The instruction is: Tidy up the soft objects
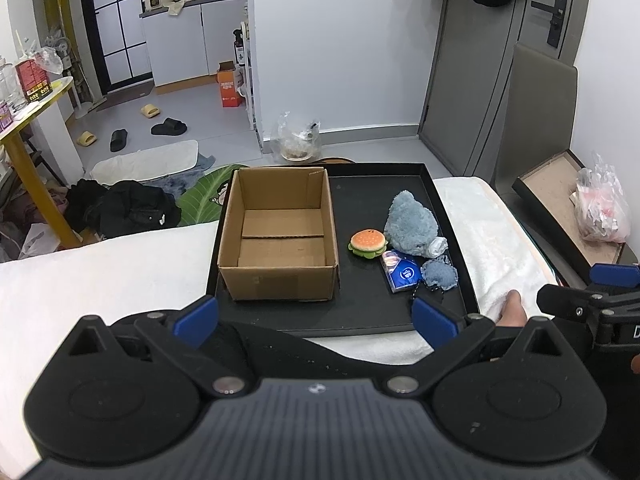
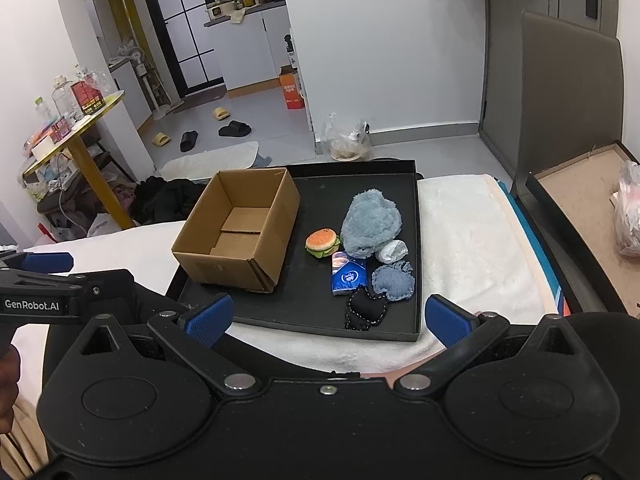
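A black tray point(image 1: 448, 216) point(image 2: 417, 240) on a white towel holds an empty open cardboard box point(image 1: 280, 236) point(image 2: 236, 232) on its left. On its right lie a blue plush point(image 1: 410, 224) point(image 2: 372, 220), a small burger toy point(image 1: 369, 242) point(image 2: 322, 242), a blue tissue pack point(image 1: 402, 270) point(image 2: 348, 274), a white wad point(image 2: 392, 251), a denim pad point(image 1: 440, 274) point(image 2: 394, 276) and a black stitched pad point(image 2: 366, 308). My left gripper point(image 1: 316, 322) is open and empty, before the tray's near edge. My right gripper point(image 2: 330, 316) is open and empty, near the tray's front.
The tray rests on a white towel point(image 1: 500, 232) over a bed. A dark open case point(image 2: 576, 208) with a plastic bag stands to the right. Beyond lie floor with slippers point(image 1: 168, 126), clothes and a yellow table point(image 2: 80, 136) at left.
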